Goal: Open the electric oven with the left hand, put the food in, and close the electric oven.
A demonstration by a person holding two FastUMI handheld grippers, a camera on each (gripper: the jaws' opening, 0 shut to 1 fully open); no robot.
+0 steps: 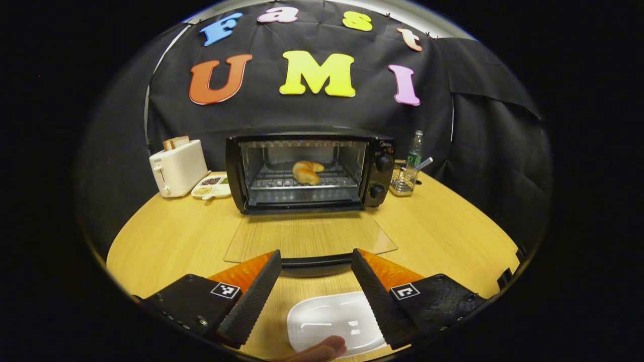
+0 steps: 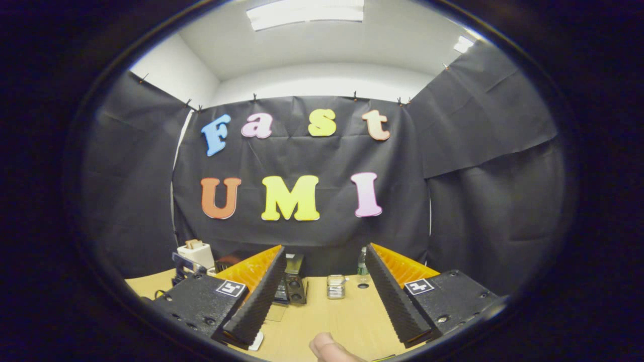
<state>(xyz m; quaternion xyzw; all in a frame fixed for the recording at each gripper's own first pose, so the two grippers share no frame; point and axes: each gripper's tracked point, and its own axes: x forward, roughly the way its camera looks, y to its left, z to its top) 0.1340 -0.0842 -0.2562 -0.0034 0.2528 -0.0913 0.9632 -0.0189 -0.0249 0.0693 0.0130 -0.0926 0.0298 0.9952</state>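
Electric oven [image 1: 309, 171] stands at the table's [image 1: 443, 236] far side, door [image 1: 309, 236] down flat, bread [image 1: 307, 172] already on the rack: only closing is left. Your left gripper [image 1: 316, 289] is spread and empty, just short of the door's front edge; get under it and lift. Right gripper [image 2: 324, 296] released, idle. Oven brand mark too small to read

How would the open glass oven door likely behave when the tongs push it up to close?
The oven door lies flat and hinged, so it probably swings stiffly upward. Its glass looks smooth, likely slippery; the dark handle seems safer. Left tongs are open.
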